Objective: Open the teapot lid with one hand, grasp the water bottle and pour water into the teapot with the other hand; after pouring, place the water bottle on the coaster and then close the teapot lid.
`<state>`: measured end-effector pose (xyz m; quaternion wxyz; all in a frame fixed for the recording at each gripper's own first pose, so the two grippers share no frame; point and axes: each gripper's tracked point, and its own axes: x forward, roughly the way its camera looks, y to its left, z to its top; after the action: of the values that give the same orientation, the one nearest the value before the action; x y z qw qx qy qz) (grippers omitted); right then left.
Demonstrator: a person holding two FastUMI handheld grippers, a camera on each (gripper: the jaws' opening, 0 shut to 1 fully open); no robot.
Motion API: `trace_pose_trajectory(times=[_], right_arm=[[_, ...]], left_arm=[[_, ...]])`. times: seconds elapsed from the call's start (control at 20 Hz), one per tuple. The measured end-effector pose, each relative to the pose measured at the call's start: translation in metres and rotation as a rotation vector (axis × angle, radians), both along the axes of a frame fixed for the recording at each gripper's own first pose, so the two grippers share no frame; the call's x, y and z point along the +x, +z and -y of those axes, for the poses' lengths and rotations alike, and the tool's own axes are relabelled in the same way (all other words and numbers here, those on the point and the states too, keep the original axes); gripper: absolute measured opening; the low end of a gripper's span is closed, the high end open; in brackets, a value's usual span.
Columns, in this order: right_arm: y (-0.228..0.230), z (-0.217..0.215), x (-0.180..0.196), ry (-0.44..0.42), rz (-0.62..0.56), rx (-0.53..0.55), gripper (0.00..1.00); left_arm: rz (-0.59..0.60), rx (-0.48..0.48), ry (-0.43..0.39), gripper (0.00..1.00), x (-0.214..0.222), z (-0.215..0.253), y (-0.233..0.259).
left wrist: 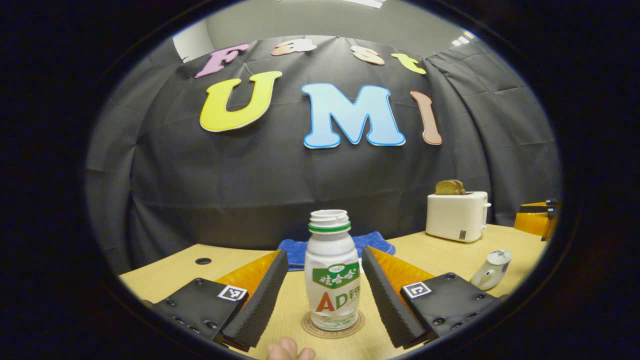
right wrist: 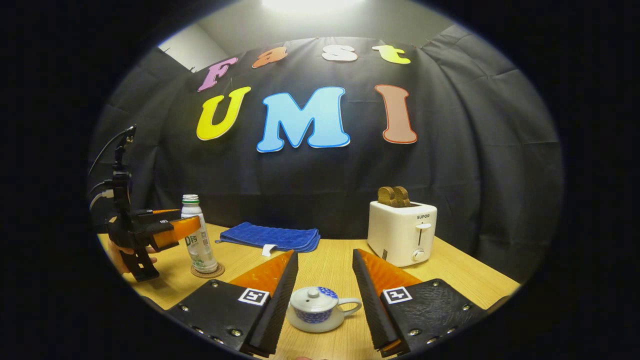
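left gripper: jaws wide, flanking uncapped water bottle on coaster, contact unclear | right gripper: jaws wide, astride lidded teapot on surface | left gripper view: teapot half cut off

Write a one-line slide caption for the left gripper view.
Open left gripper straddles the uncapped water bottle standing on its coaster; teapot and toaster sit off to the right.

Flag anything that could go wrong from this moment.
The water bottle has no cap and stands on the coaster, between the open left gripper fingers without touching them; a nudge might tip and spill it. The teapot sits lid on between the open right gripper fingers, handle toward one finger, which could snag.
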<state>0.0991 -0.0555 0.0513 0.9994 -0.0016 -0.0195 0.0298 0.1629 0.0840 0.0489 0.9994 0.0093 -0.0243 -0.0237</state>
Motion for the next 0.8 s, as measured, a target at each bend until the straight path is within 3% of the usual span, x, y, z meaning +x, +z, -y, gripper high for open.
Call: trace_pose_trajectory(times=[0.15, 0.25, 0.3, 0.45, 0.5, 0.55, 0.7, 0.8], right_arm=[[0.007, -0.003, -0.011, -0.010, 0.001, -0.002, 0.68], [0.019, -0.012, -0.032, -0.005, 0.023, 0.032, 0.68], [0.023, -0.020, -0.045, -0.003, 0.033, 0.050, 0.68], [0.012, -0.055, -0.084, 0.008, 0.017, 0.063, 0.68], [0.002, -0.072, -0.099, 0.019, 0.008, 0.048, 0.75], [-0.005, -0.083, -0.109, 0.025, 0.008, 0.026, 0.75], [-0.028, -0.094, -0.128, -0.002, 0.001, -0.039, 0.89], [-0.038, -0.094, -0.132, -0.031, -0.006, -0.027, 0.90]], left_arm=[[0.008, -0.051, -0.034, 1.00, -0.025, 0.005, 0.010], [0.006, -0.078, -0.068, 0.90, -0.056, 0.014, 0.012], [-0.007, -0.088, -0.071, 1.00, -0.075, 0.020, 0.007], [-0.057, -0.080, -0.076, 1.00, -0.130, 0.049, -0.015], [-0.048, -0.079, -0.080, 1.00, -0.153, 0.065, -0.021], [-0.030, -0.067, -0.072, 1.00, -0.167, 0.072, -0.023], [0.039, 0.031, -0.011, 1.00, -0.195, 0.076, -0.023], [0.039, 0.032, -0.031, 1.00, -0.204, 0.087, -0.026]])
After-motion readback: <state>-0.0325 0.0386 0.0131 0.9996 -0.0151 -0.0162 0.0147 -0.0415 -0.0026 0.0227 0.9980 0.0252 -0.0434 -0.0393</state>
